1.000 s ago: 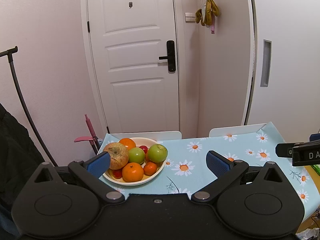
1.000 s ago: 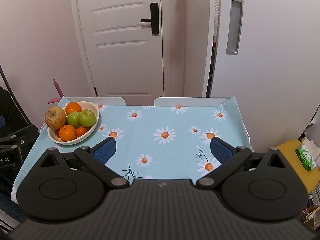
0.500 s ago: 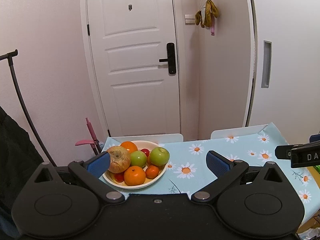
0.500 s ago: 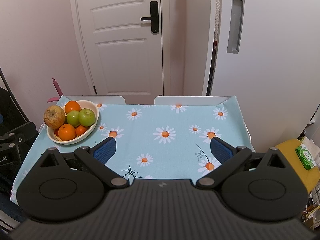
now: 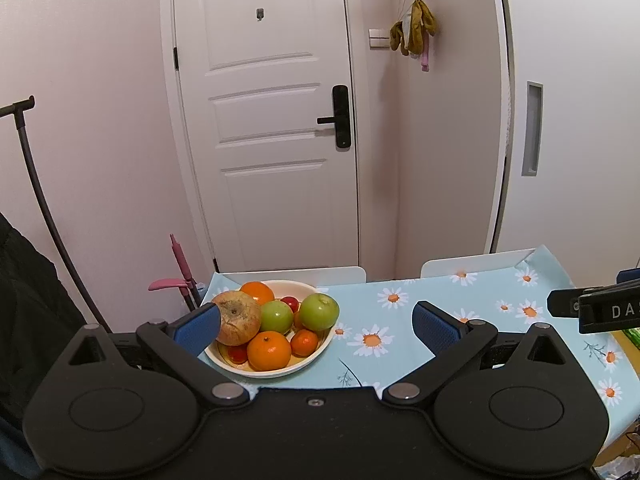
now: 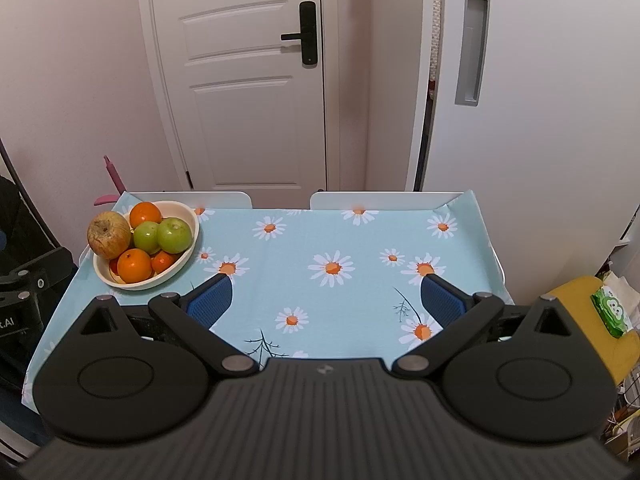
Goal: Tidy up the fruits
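At the far left corner of my table point(image 6: 360, 312), the one draped in a pale blue cloth printed with white daisies, sits the shallow cream oval bowl point(image 6: 188, 258), and all the fruit I can see lies heaped inside it; a large russet-brown wrinkled apple point(image 6: 109, 234) leans over the left rim, two round oranges point(image 6: 134, 266) sit front and back, two glossy green apples point(image 6: 174, 235) crowd the middle, and in my left view some small red fruits point(image 5: 289, 302) show wedged low between them, likely because the bigger ones leave only gaps; no fruit lies loose on the cloth in either view; this heap would fit either fruit already gathered into the bowl or fruit waiting to be sorted out of it, and I cannot say which; my left gripper point(image 5: 316, 322) hangs just in front of the bowl with its jaws spread wide and nothing between them, framing the pile; further right, my right gripper point(image 6: 326, 300) hovers over bare cloth near the table's middle, jaws likewise wide apart and holding nothing, well clear of the bowl.
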The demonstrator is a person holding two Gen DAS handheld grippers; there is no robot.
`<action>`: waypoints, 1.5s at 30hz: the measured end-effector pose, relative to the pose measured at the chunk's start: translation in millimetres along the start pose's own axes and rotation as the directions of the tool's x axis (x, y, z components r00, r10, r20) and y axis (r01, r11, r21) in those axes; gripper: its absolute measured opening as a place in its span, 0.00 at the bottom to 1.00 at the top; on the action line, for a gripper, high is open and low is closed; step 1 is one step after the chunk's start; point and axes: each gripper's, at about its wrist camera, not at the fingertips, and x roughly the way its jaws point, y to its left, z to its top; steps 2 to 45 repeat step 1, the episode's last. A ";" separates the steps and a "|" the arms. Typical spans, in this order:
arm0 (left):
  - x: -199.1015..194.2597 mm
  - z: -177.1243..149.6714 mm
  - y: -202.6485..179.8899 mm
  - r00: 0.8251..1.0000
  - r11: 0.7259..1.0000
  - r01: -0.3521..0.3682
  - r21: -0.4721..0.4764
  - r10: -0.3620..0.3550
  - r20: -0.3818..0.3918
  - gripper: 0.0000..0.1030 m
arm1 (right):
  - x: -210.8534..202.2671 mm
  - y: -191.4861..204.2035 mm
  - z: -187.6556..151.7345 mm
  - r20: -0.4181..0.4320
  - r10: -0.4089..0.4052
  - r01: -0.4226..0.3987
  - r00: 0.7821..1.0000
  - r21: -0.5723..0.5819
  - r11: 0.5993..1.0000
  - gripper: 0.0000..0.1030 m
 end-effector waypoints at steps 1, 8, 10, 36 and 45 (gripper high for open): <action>-0.5 -0.1 0.5 1.000 1.000 0.000 0.000 0.000 0.002 1.00 | 0.0 -0.1 0.0 0.000 0.000 0.000 1.000 0.000 1.000 1.00; -0.5 -0.1 0.5 1.000 1.000 0.000 0.000 0.000 0.002 1.00 | 0.0 -0.1 0.0 0.000 0.000 0.000 1.000 0.000 1.000 1.00; -0.5 -0.1 0.5 1.000 1.000 0.000 0.000 0.000 0.002 1.00 | 0.0 -0.1 0.0 0.000 0.000 0.000 1.000 0.000 1.000 1.00; -0.5 -0.1 0.5 1.000 1.000 0.000 0.000 0.000 0.002 1.00 | 0.0 -0.1 0.0 0.000 0.000 0.000 1.000 0.000 1.000 1.00; -0.5 -0.1 0.5 1.000 1.000 0.000 0.000 0.000 0.002 1.00 | 0.0 -0.1 0.0 0.000 0.000 0.000 1.000 0.000 1.000 1.00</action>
